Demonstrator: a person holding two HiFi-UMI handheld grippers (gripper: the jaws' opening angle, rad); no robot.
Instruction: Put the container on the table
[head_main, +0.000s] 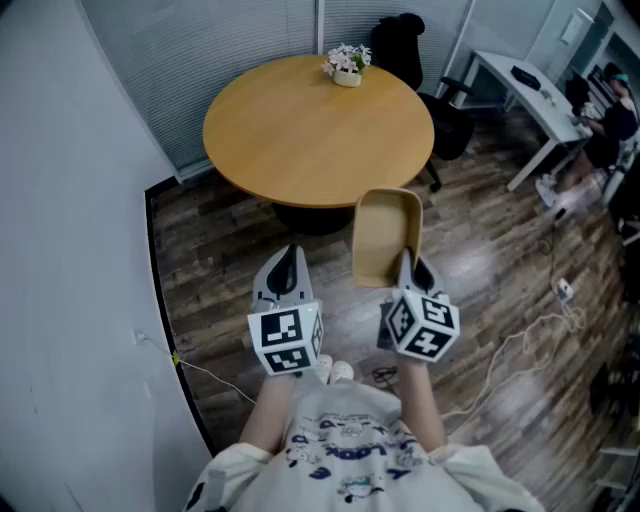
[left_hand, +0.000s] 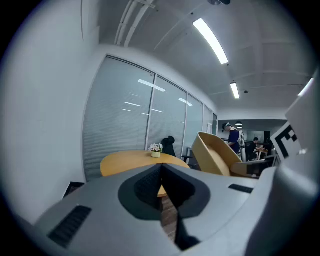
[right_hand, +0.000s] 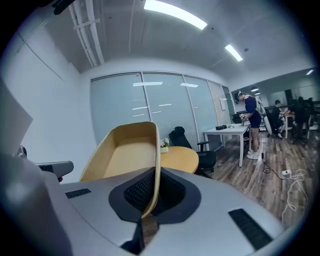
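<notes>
My right gripper (right_hand: 152, 192) is clamped on the right side wall of the tan container (head_main: 385, 235), with the thin wall pinched between both jaws. I see the container held up off the wooden floor (head_main: 250, 250), open side up, and its far end reaches the near edge of the round table (head_main: 300, 140). My left gripper (left_hand: 161, 187) hangs just beside it, jaws pressed together on nothing. A small flower pot (head_main: 346, 65) stands at the table's far edge.

The table (head_main: 318, 130) is seen from high above in the head view, and sideways from low down in both gripper views.
</notes>
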